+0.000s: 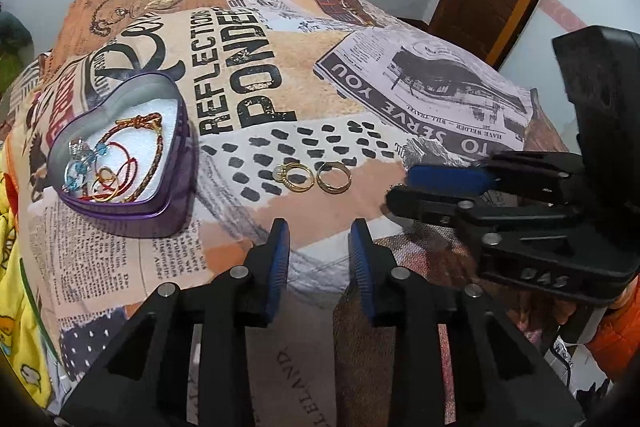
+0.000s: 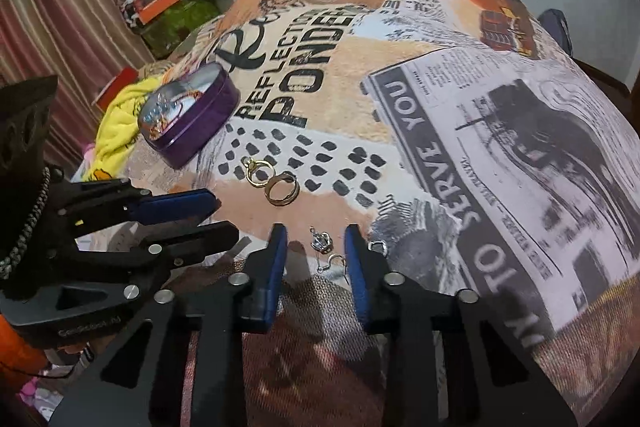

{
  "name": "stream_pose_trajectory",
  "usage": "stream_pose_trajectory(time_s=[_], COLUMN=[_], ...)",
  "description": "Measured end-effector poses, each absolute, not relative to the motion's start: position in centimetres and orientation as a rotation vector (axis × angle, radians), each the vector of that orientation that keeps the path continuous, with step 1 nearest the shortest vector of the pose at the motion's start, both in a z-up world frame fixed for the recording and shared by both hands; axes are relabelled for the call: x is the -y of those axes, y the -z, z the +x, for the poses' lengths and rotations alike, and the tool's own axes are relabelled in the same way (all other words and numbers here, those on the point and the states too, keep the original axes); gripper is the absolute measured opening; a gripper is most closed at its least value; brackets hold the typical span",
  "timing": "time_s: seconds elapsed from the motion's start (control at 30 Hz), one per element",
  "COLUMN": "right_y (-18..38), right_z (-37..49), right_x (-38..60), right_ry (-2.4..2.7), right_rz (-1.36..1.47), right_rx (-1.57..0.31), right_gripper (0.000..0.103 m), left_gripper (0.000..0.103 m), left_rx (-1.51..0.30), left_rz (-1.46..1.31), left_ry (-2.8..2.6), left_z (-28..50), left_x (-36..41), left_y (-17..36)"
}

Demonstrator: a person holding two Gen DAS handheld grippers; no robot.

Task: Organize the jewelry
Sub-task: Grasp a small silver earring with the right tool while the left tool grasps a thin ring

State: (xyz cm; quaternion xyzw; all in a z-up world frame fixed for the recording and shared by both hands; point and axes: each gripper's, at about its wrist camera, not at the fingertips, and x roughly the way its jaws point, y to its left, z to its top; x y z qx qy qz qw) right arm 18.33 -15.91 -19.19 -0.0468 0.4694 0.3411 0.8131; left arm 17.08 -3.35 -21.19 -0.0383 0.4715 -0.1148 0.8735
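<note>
Between the right gripper's (image 2: 316,247) blue fingers (image 2: 278,259), which stand parted and press on nothing, a small silver crown charm (image 2: 320,242) and a thin hooked earring (image 2: 333,261) lie loose on the printed cloth (image 2: 500,155), with another small silver piece (image 2: 378,247) just outside the right finger. The left gripper (image 1: 320,247) is likewise released, its fingers (image 1: 280,259) held apart over bare cloth and grasping nothing. Just ahead of it sit two gold rings (image 1: 294,177) touching each other, and a third gold ring (image 1: 333,177) just beside them. Further left stands the purple heart-shaped tin (image 1: 176,155), lid off, already holding a red cord bracelet (image 1: 132,147), a blue-beaded piece (image 1: 86,157) and a gold ring. By my reading the sorting is partly done: the three rings and the silver bits are left. Open cloth lies between the rings and the tin, so the path is free; the two grippers are near each other, and the worktop edge drops away at the left beside a yellow cloth (image 1: 16,227).
</note>
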Motion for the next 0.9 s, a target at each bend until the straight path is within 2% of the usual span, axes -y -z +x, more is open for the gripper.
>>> stream_pose_trajectory(time_s=[0.13,0.73,0.77,0.8,0.9], right_y=[19.6,16.7,16.6,16.6,16.5], right_z=[18.4,19.1,19.2,19.2,19.1], right_x=[15.5,19.1,19.1,19.1,19.1], right_ry=[-0.703,-0.649,-0.648,-0.648,-0.649], right_rz=[-0.136,-0.027,-0.027,-0.026,-0.027], right_rx=[-0.993,-0.917,-0.916,-0.917,-0.918], right_gripper=[0.010,0.010,0.010,0.010,0.010], left_gripper=[0.031,0.031,0.030,0.023,0.021], left_rx=[-0.989,-1.020,-1.020,-1.018,-1.017], left_rz=[-0.091,-0.068,-0.058,-0.047,-0.047], left_ry=[0.252,0.255,0.250,0.237,0.229], left_z=[17.4,21.0,21.2,21.4,21.5], left_x=[3.4,5.4,5.5,5.6,5.6], left_y=[21.3,22.0,22.0,22.0,21.9])
